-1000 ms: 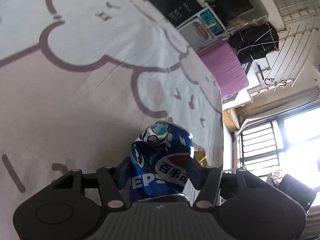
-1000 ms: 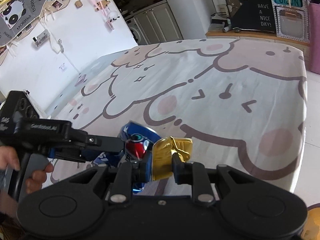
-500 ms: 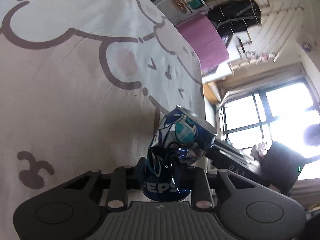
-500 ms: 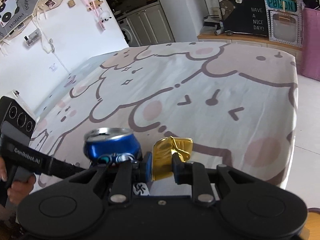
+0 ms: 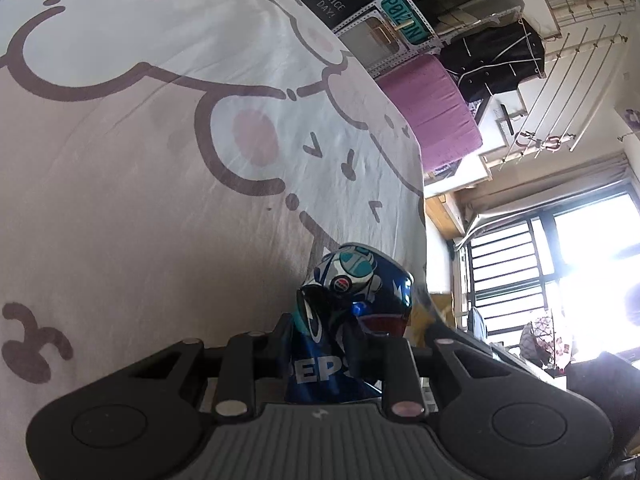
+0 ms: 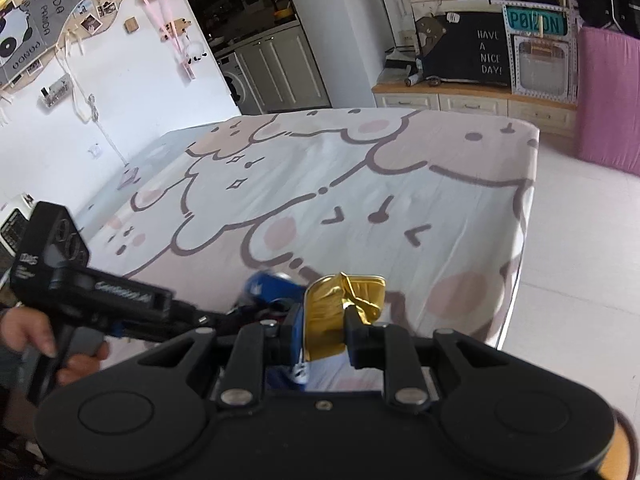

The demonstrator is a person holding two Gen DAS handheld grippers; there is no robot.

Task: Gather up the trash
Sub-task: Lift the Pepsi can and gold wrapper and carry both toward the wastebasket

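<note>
Left gripper (image 5: 320, 344) clamps Pepsi can (image 5: 344, 320) over cartoon bedsheet (image 5: 160, 160).

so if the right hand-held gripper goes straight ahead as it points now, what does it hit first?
Probably the bed. The right hand-held gripper, shut on a gold wrapper, points over the cartoon sheet. The blue can sits just left of its line and might be clipped; depth is unclear.

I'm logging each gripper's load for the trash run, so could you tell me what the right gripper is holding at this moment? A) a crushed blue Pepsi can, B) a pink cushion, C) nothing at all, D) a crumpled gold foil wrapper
D: in the right wrist view the right gripper is clamped on the gold foil wrapper, while the blue Pepsi can sits in the left gripper.
</note>
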